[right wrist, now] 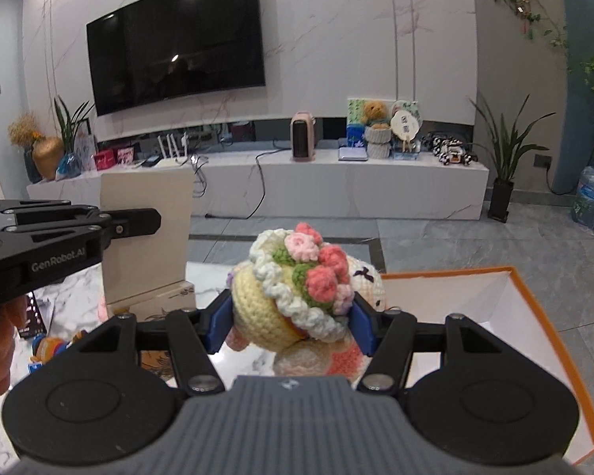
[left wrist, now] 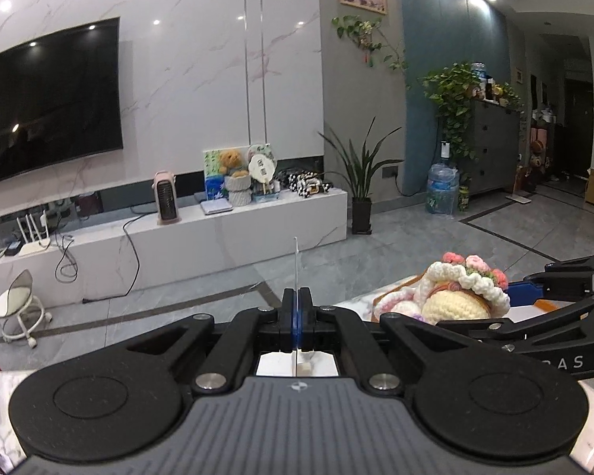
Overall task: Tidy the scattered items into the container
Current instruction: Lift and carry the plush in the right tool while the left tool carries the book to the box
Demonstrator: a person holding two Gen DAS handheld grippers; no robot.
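Marble table (right wrist: 71,301) — flower-capped crochet doll (right wrist: 297,289)

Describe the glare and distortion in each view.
Left wrist view: ceiling spots glare on the marble wall; the TV bows from fisheye. Right wrist view: a spot glints on the TV, corners darken, and the doll stays sharp.

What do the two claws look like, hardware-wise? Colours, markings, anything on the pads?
Both match: a black linkage frame with two round black discs on a ribbed grey body bearing a small cross logo. The right claw has blue pads. The left claw shows blue between its black fingers, and white "GenRobot.AI" lettering on its side. No cables or sleeves visible.
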